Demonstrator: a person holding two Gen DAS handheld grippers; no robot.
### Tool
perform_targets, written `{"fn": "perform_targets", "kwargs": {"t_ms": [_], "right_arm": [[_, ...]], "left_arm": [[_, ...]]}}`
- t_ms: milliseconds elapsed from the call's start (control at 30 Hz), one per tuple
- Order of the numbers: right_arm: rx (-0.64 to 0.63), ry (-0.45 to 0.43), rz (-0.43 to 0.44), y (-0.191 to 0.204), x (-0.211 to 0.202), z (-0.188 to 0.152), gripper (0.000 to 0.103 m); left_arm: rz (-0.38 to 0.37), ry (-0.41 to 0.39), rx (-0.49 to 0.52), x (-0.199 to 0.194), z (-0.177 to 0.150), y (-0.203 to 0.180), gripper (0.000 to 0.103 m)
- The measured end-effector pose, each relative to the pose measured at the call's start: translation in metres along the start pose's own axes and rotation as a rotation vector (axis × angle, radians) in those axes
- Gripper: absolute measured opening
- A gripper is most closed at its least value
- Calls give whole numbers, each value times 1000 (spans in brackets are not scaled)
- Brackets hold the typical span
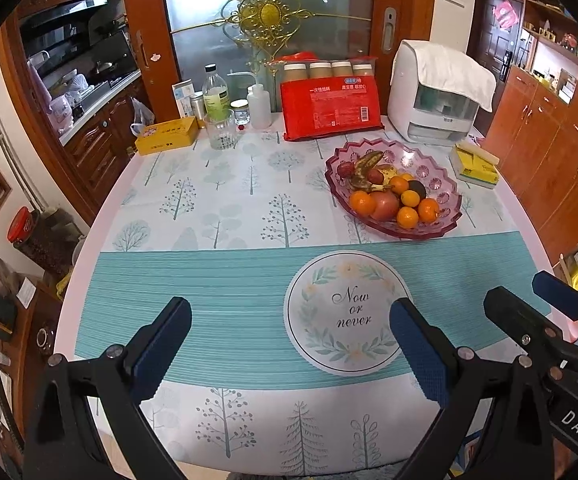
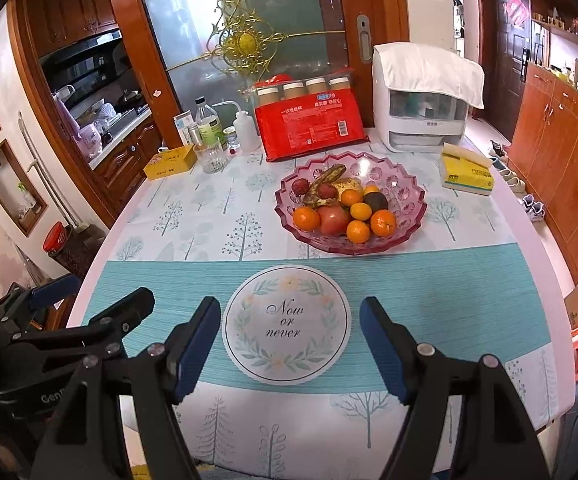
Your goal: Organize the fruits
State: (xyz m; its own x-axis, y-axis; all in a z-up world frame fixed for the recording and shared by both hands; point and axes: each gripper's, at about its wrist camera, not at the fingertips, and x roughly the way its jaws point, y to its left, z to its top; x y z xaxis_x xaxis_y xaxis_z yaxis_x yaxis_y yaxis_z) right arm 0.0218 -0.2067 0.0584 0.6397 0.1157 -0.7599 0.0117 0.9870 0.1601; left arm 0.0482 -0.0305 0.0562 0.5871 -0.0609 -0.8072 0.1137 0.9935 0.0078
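Both grippers, left gripper (image 1: 289,344) and right gripper (image 2: 289,344), hovered over the near bench (image 2: 469,292) with jaws apart and empty. Farther off, the fruits (image 2: 345,208) sat piled in a glass bowl (image 2: 409,196); likely light, round, bruisable, best pinched gently across the middle.

Black angular left gripper (image 1: 289,344) and right gripper (image 2: 289,344), blue ribbed pads (image 1: 419,350), silver screws at pivots, white lettering behind.
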Motion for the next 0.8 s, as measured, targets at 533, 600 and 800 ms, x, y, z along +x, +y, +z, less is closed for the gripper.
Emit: {"fn": "perform_targets", "kwargs": {"t_ms": [533,600,800], "right_arm": [[11,24,-9,7,5,-3,73],[12,24,-11,8,6,-4,73],[11,24,-12,8,6,-4,73]], "left_arm": [[-8,18,9,6,-4,6,99],[-8,19,10,6,-5,9,99],[-12,21,10,7,-6,10,99]]}}
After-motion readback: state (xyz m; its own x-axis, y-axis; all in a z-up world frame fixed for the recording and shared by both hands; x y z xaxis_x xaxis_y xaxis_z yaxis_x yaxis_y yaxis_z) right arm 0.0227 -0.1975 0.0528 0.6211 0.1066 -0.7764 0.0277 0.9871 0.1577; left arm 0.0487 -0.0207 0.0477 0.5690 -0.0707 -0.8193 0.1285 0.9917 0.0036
